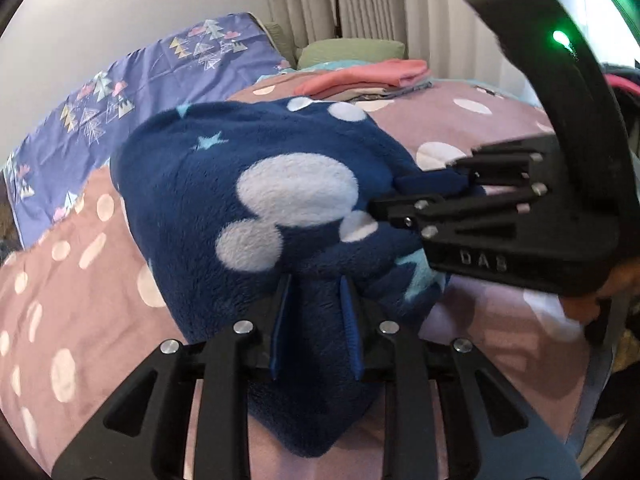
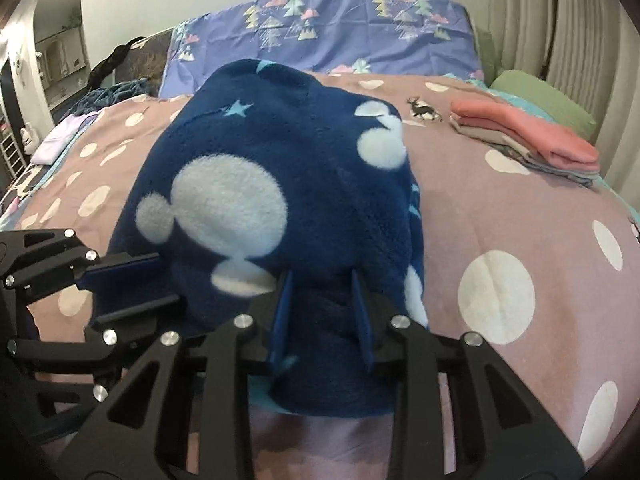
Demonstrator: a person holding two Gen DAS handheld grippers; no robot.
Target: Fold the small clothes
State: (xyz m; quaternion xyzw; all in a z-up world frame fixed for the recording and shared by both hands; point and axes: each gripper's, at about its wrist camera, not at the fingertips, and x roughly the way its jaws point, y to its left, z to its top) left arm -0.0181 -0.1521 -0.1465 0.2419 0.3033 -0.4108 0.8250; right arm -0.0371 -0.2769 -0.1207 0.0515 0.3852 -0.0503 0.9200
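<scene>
Both grippers, left gripper [image 1: 316,332] and right gripper [image 2: 322,320], clamp the navy fleece garment [image 1: 240,184] above the bed [image 2: 520,216]; thick pile could slip free

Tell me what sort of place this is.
Most likely a bedroom at home: a bed under a pink dotted bedspread, a purple tree-print pillow at its head, a stack of folded clothes, and curtains alongside.

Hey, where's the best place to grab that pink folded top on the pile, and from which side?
Judging by its pose, grip the pink folded top at its rounded folded edge facing the bed's middle, coming in level from that side; the layers are joined there, so it should lift as one piece off the pile.
</scene>
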